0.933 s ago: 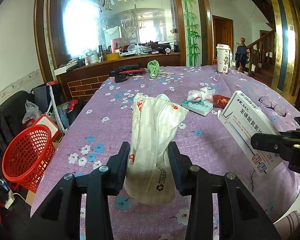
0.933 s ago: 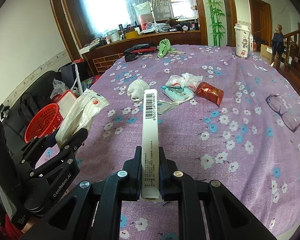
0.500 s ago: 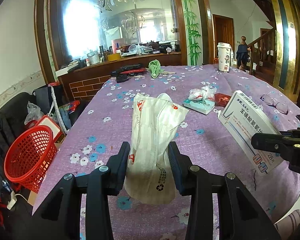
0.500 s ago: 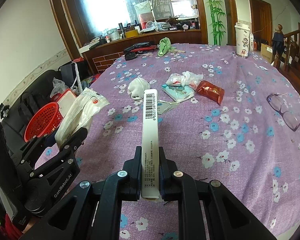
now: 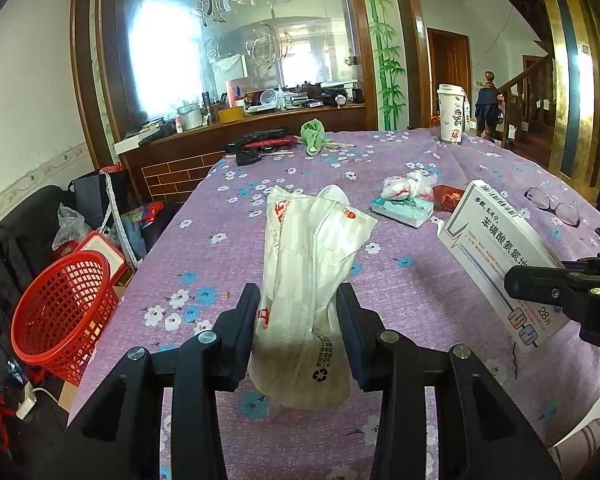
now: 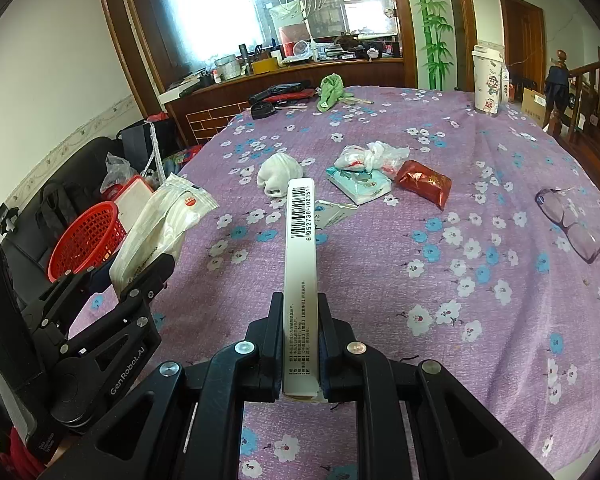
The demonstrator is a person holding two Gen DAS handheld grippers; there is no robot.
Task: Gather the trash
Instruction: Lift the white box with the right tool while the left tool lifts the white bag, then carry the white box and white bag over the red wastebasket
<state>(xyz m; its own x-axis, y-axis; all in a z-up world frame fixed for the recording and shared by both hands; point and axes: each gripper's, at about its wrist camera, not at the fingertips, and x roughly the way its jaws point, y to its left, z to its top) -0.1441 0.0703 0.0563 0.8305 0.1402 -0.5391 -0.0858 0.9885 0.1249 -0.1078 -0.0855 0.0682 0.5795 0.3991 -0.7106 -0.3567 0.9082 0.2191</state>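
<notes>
My left gripper [image 5: 298, 302] is shut on a crumpled white plastic bag [image 5: 308, 264] with red print, held above the purple flowered tablecloth [image 5: 400, 292]. In the right wrist view the same bag [image 6: 156, 228] sticks out of the left gripper [image 6: 148, 276] at the left. My right gripper [image 6: 300, 312] is shut on a flat white medicine box [image 6: 299, 248], edge-on with a barcode; its printed face [image 5: 504, 256] shows at the right in the left wrist view. A red mesh basket [image 5: 64, 312] stands on the floor left of the table.
On the cloth lie a white wad [image 6: 278, 174], a tissue pack [image 6: 358, 184], a knotted white bag [image 6: 370, 156], a red packet [image 6: 422, 182], glasses [image 6: 572, 220], a green cloth [image 6: 330, 90], black items [image 6: 280, 92] and a tall paper cup [image 6: 486, 80]. Bags and boxes crowd the floor by a dark sofa [image 6: 72, 184].
Both views have drifted slightly toward the table's left side; the red basket sits a bit more into view. Both grips are unchanged.
</notes>
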